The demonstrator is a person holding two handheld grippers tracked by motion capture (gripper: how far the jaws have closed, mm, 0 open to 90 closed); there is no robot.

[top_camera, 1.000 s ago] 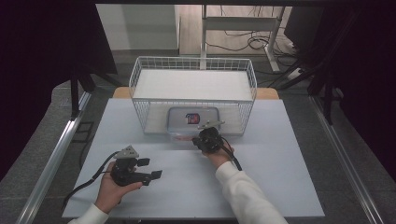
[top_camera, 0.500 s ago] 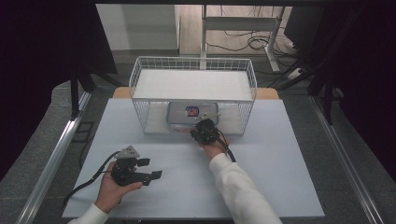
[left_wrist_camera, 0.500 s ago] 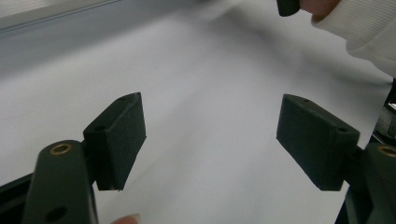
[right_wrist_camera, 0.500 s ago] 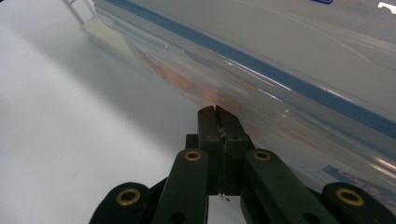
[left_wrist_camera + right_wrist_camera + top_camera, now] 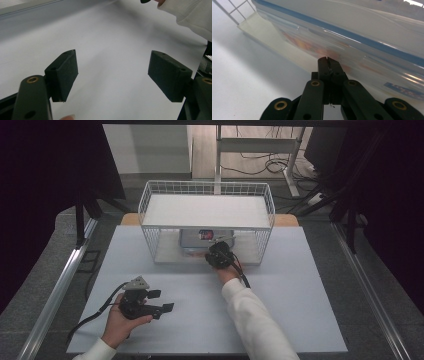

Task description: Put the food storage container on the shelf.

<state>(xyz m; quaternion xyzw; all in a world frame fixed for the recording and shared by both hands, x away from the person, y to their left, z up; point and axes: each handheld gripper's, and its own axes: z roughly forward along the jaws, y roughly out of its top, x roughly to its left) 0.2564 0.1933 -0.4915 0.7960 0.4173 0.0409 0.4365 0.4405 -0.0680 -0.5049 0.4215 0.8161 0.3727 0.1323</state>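
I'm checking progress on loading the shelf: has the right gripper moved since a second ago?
Yes. The right gripper has moved away from the person, up to the wire shelf, pushing the clear bag further under it.

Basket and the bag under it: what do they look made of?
Basket: looks like white coated metal wire, judging by the thin open grid and matte finish. Bag: apparently clear, glossy soft plastic with a blue strip; it shows highlights and wrinkles, and blurred contents show through it. The right claw is shut at its edge; whether it pinches film is unclear.

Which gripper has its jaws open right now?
The left gripper, near the table's front edge: its jaws stand wide apart. The right gripper, at the wire basket, has jaws pressed together.
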